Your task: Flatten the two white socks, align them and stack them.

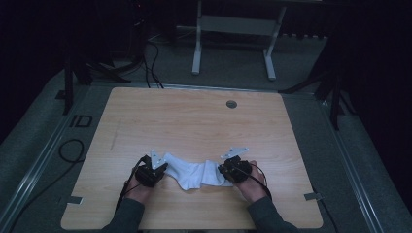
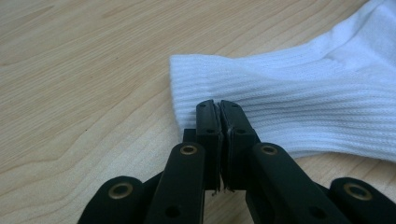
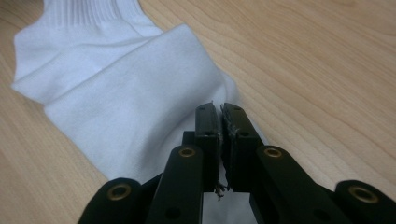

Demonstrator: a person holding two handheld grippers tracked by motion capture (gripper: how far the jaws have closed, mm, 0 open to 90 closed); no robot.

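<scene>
A white sock (image 1: 194, 174) lies crumpled on the wooden table (image 1: 194, 121) near its front edge, between my two grippers. My left gripper (image 1: 164, 168) is at the sock's left end. In the left gripper view its jaws (image 2: 218, 105) are closed together on the edge of the ribbed cuff (image 2: 303, 93). My right gripper (image 1: 222, 171) is at the sock's right end. In the right gripper view its jaws (image 3: 219, 108) are closed on the smooth foot part (image 3: 130, 88), close to the toe edge. A hand holds each gripper from the table's front edge.
A round grey grommet (image 1: 231, 104) sits near the table's far edge. Beyond the table stands a white desk frame (image 1: 197, 48). Black cables (image 1: 70, 148) loop on the floor at the left, and dark stands flank both sides.
</scene>
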